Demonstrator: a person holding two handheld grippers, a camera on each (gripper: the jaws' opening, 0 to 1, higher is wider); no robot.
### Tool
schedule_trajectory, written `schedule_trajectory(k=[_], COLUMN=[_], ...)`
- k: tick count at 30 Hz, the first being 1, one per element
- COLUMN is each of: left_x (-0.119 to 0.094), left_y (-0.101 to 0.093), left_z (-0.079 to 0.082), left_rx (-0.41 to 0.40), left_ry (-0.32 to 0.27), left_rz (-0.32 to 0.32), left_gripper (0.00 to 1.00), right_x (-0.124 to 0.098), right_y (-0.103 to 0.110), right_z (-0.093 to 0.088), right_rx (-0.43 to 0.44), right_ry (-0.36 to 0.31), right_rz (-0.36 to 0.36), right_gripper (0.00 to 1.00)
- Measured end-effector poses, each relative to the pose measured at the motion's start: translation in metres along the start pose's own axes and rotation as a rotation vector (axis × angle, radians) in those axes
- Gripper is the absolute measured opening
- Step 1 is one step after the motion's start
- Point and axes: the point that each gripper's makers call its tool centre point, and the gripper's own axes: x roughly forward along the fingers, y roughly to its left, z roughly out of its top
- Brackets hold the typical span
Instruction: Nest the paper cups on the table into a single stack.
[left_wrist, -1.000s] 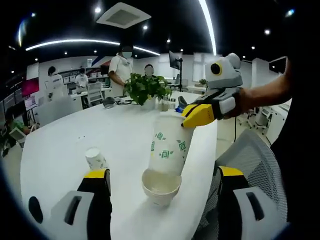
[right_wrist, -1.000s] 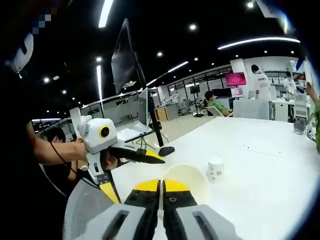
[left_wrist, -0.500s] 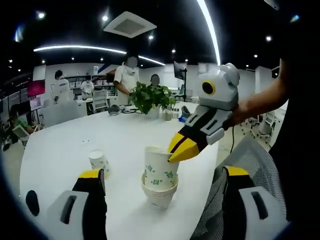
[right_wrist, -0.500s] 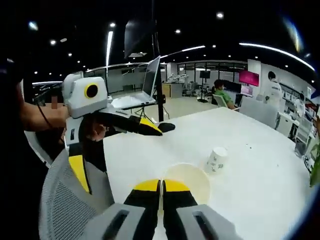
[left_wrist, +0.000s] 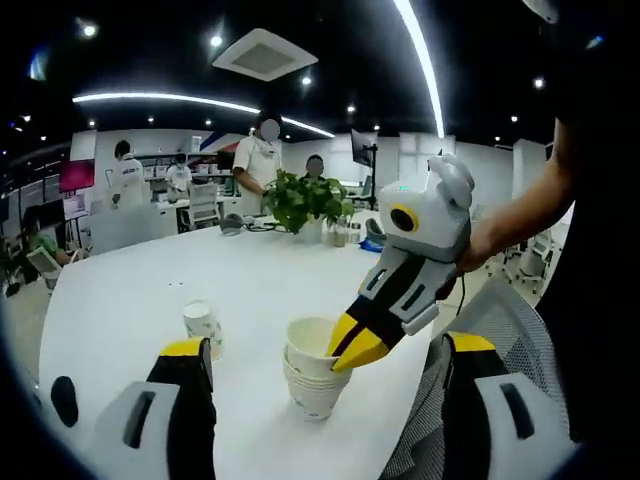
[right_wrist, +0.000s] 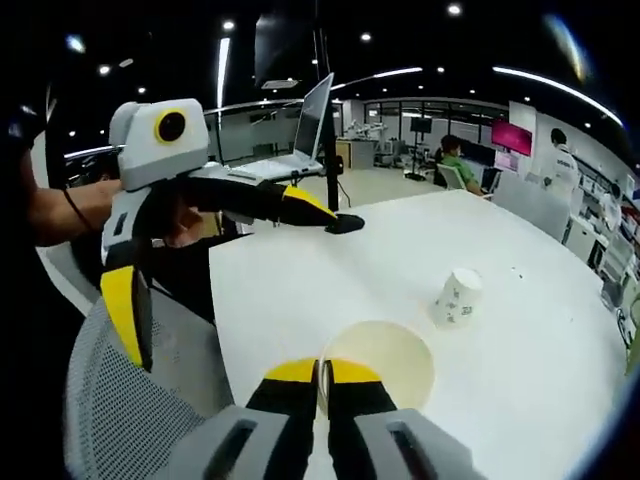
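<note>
A short stack of white paper cups (left_wrist: 312, 385) stands near the table's front edge. My right gripper (left_wrist: 352, 348) reaches in from the right, shut on the rim of the stack's top cup (left_wrist: 308, 334). In the right gripper view its jaws (right_wrist: 322, 372) meet on that rim, with the open cup mouth (right_wrist: 385, 362) just ahead. A single cup with a green print (left_wrist: 203, 322) stands upside down to the left of the stack, also seen as the lone cup (right_wrist: 457, 297). My left gripper (left_wrist: 327, 348) is open wide, its jaws either side of the stack without touching it.
The white table (left_wrist: 130, 300) stretches away, with a potted plant (left_wrist: 305, 198) and small items at its far end. A grey mesh chair (left_wrist: 490, 320) sits at the table's near edge. A laptop (right_wrist: 300, 130) on a stand is beyond. Several people stand in the background.
The right gripper has lowered the printed cup fully into the stack; a second ago it was held tilted above the cups. The left gripper has stayed open in place.
</note>
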Motion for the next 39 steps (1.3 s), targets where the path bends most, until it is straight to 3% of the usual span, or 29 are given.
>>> schedule_trajectory(k=[14,17,22,29,39], left_x=[-0.013,-0.015,-0.014,-0.006,0.015], left_y=[0.009,0.012,0.018,0.036,0.075], left_z=[-0.012,-0.014,-0.013,-0.014,-0.022], left_rx=[0.023,0.020,0.019,0.007,0.044], left_ry=[0.032,0.034,0.031,0.030,0.065], left_rz=[0.025,0.034,0.048,0.058,0.094], left_gripper=[0.94,0.94,0.94,0.92,0.90], right_x=[0.021,0.020,0.011,-0.019,-0.057], right_y=[0.006,0.006,0.010,-0.009,-0.027], right_z=[-0.006,-0.008,-0.002,0.011,-0.014], right_rx=[-0.014,-0.061,-0.055,0.001,0.120], right_ry=[0.045,0.052,0.009,-0.122,-0.184], right_rz=[-0.005,-0.022,-0.026,-0.165,-0.289], right_gripper=[0.02,0.04,0.16,0.41,0.70])
